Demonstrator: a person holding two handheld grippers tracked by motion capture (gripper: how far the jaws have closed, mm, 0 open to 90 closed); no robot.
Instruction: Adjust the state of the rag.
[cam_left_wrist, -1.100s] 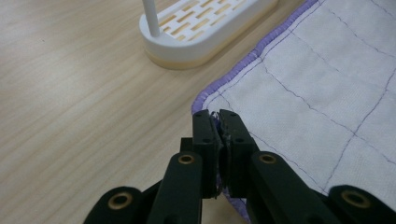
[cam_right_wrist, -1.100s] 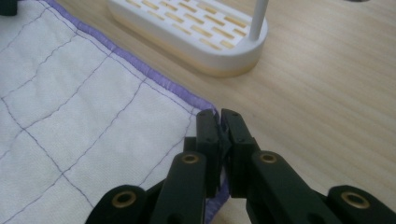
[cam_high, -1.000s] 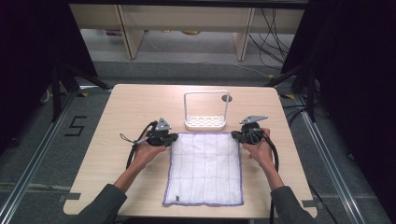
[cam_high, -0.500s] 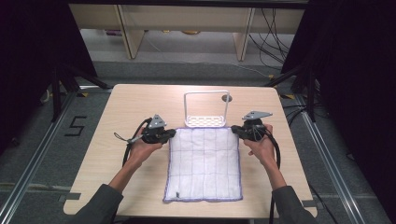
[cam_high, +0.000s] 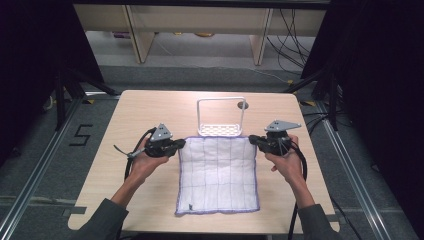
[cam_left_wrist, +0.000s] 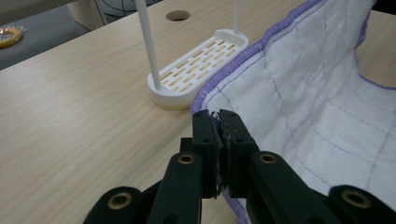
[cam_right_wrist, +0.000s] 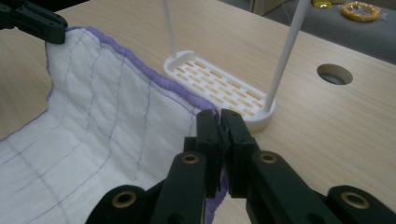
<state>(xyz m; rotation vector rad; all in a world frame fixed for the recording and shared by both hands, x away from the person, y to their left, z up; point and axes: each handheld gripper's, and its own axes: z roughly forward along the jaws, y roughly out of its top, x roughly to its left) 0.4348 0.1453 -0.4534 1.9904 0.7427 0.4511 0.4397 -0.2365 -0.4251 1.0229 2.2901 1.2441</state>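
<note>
A white quilted cloth (cam_high: 217, 174) with a purple hem lies spread on the wooden table, its far edge lifted. My left gripper (cam_high: 179, 145) is shut on the cloth's far left corner, and my right gripper (cam_high: 252, 140) is shut on the far right corner. In the left gripper view the jaws (cam_left_wrist: 219, 122) pinch the purple hem, with the cloth (cam_left_wrist: 308, 93) stretching away to the right. The right gripper view has the jaws (cam_right_wrist: 219, 122) clamped on the hem, the cloth (cam_right_wrist: 93, 126) sagging to the left and the left gripper's tip (cam_right_wrist: 37, 23) at the top left.
A white rack (cam_high: 220, 129) with a slotted base and a tall hoop handle stands just beyond the cloth's far edge. A round hole (cam_high: 243, 105) is in the tabletop behind it. Bare table (cam_high: 125, 110) lies left, right and beyond.
Both grippers have moved toward the far side with the cloth's corners, drawing its far edge up to the rack. The cloth's near edge has slid forward.
</note>
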